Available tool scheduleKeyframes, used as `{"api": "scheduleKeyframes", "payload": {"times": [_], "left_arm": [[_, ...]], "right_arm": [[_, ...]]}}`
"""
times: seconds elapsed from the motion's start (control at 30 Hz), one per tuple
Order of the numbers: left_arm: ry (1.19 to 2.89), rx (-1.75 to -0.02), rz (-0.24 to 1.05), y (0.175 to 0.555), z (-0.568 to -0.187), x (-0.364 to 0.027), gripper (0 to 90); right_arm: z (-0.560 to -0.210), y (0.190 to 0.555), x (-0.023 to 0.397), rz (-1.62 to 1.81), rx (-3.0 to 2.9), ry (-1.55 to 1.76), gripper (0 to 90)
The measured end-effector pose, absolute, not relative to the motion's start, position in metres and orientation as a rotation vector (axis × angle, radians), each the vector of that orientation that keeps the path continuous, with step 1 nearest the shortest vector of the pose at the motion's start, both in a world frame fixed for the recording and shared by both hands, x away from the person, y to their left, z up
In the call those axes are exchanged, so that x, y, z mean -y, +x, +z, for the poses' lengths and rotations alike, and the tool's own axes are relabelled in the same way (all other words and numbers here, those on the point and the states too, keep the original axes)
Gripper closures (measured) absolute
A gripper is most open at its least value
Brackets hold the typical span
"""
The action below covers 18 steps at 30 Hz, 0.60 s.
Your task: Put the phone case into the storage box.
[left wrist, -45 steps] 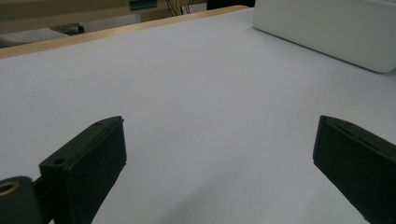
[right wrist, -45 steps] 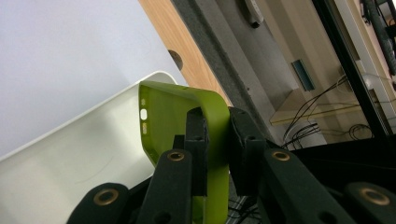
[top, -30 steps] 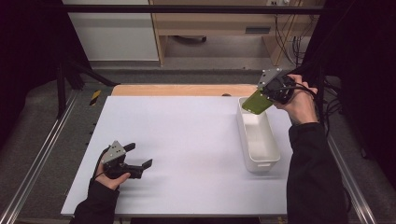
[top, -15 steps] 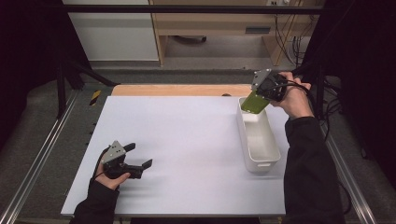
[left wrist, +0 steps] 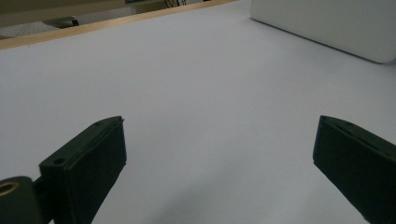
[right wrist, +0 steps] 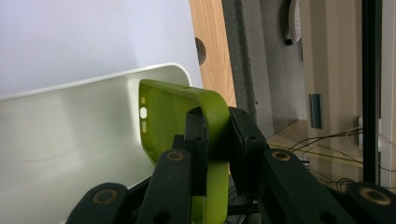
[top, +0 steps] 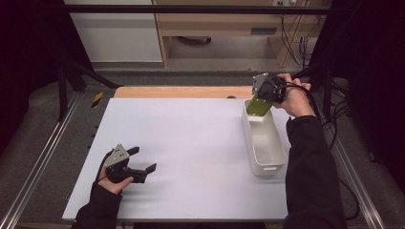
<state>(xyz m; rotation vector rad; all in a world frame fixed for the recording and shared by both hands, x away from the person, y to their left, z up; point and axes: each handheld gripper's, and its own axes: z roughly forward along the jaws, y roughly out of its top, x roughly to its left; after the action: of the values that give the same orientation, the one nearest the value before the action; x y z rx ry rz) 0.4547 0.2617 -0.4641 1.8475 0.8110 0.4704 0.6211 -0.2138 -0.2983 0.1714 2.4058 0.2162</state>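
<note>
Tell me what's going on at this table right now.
A person works with a hand-held gripper in each hand. The right hand-held gripper is shut on a green phone case and holds it over the far end of a white bin on the white table. The case is not yet in the bin. The left hand-held gripper rests near the table's front left, jaws open and holding nothing.

Smooth green rubbery phone case (right wrist: 170, 119)
</note>
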Motion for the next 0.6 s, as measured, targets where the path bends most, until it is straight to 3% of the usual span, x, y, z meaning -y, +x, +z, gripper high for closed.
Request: {"api": "scheduleKeyframes", "payload": {"times": [0.6], "left_arm": [[1.868, -0.810, 0.463, 0.456, -0.466, -0.261, 2.4]], "right_arm": [[-0.317, 0.636, 0.205, 0.143, -2.433, 0.065, 78.9]]}}
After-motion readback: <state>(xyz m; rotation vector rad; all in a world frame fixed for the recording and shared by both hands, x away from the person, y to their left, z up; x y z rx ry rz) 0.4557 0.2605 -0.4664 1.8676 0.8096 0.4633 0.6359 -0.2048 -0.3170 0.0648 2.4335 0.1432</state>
